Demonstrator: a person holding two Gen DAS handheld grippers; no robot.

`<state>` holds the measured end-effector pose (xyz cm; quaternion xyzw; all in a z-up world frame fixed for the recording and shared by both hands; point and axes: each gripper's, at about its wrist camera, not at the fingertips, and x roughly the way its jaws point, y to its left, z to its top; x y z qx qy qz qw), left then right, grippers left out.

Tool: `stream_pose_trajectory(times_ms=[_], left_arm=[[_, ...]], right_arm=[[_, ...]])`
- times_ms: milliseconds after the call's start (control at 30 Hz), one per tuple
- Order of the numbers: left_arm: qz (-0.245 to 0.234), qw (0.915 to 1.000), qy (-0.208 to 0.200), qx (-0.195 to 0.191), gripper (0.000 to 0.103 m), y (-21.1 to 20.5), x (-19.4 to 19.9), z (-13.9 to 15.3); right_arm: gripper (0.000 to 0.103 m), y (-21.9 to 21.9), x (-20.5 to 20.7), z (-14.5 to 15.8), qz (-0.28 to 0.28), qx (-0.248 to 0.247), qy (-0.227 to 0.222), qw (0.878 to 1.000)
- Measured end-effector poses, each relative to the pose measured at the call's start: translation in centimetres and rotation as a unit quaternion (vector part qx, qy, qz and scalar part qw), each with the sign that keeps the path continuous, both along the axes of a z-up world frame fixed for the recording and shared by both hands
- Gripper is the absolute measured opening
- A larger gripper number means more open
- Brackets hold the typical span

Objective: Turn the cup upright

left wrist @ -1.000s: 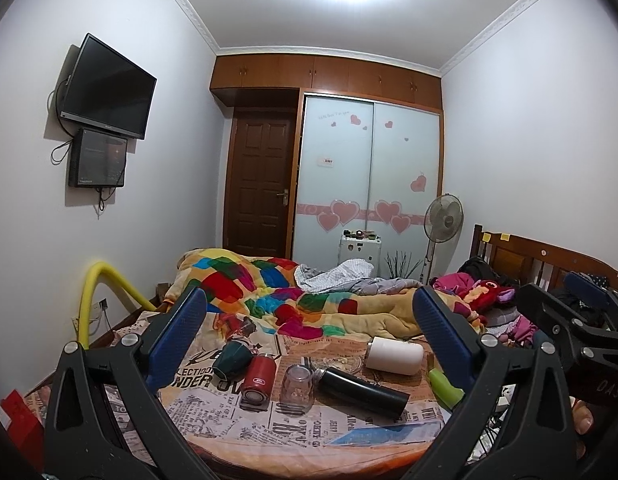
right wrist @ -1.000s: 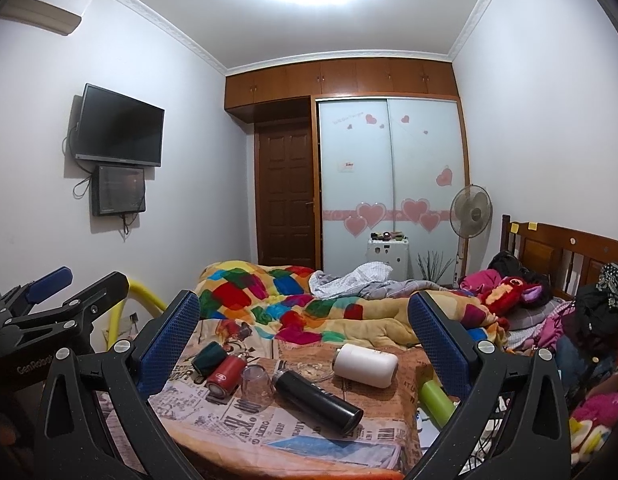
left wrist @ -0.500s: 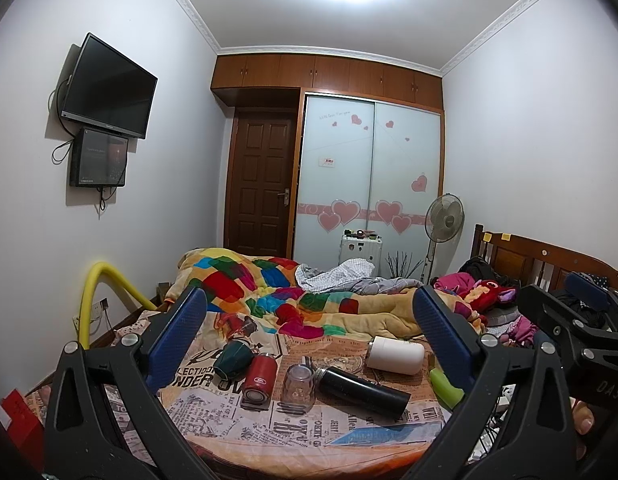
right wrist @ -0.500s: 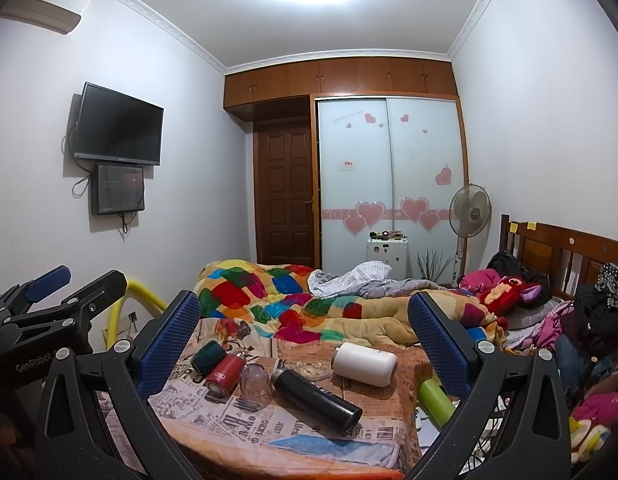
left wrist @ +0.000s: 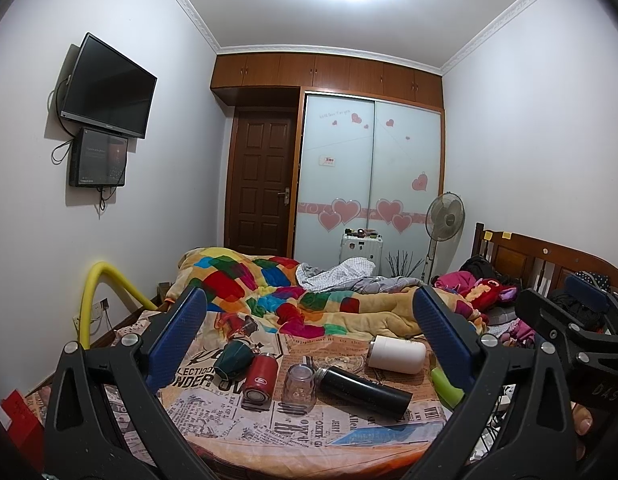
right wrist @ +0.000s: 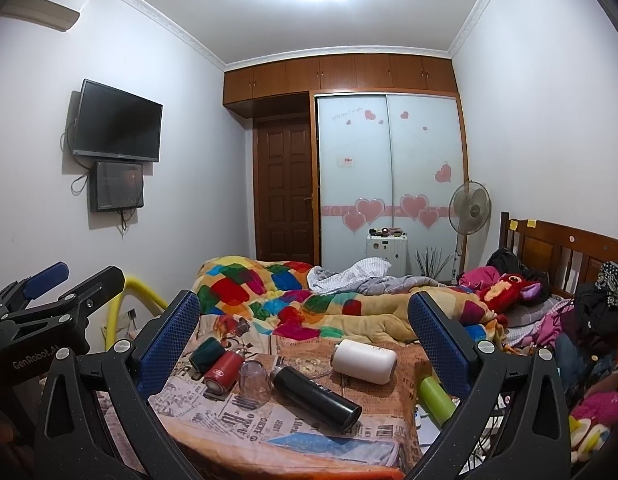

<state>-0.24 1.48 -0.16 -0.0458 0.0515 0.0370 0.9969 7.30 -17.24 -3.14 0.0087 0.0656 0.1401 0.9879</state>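
Both hand-held grippers up in the air, spread wide, gripping nothing. My left hand-held gripper (left wrist: 309, 332) frames the cups between its blue pads; my right hand-held gripper (right wrist: 305, 328) does the same from a bit further right.

Tabletop (left wrist: 349, 436) is covered in a newspaper-print cloth. On it:
- clear glass cup (left wrist: 299, 383), mouth down, centre. Same cup in the right view (right wrist: 255, 378).
- red cup (left wrist: 260, 376) on its side, just left of the glass, end facing me.
- dark green cup (left wrist: 233, 358) on its side, touching or nearly touching the red one, further left.
- black flask (left wrist: 363, 391) lying down, its cap end just beside the glass, body running right.
- white bottle (left wrist: 396, 354) on its side behind the flask.
- green cup (right wrist: 435, 398) at the right edge, partly hidden by my right finger.

Neither hand-held gripper touches any of them. Colourful quilt (left wrist: 269, 292) on the bed behind.
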Motion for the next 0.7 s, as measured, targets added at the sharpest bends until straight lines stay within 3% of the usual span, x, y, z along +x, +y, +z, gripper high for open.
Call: stream_pose_trajectory(times_ms=[400,700], left_arm=[[-0.003,0.9993,0.036,-0.008,0.103,1.0,3.4,-1.5],[0.009,0.9908,0.133,-0.022,0.103,2.8,10.4,-6.3]], right_arm=[[0.103,0.4,2.6,-1.5,-0.017,-0.021,0.031,0.999],[0.103,0.7,8.6,-6.7,-0.040,-0.086,0.107,0.990]])
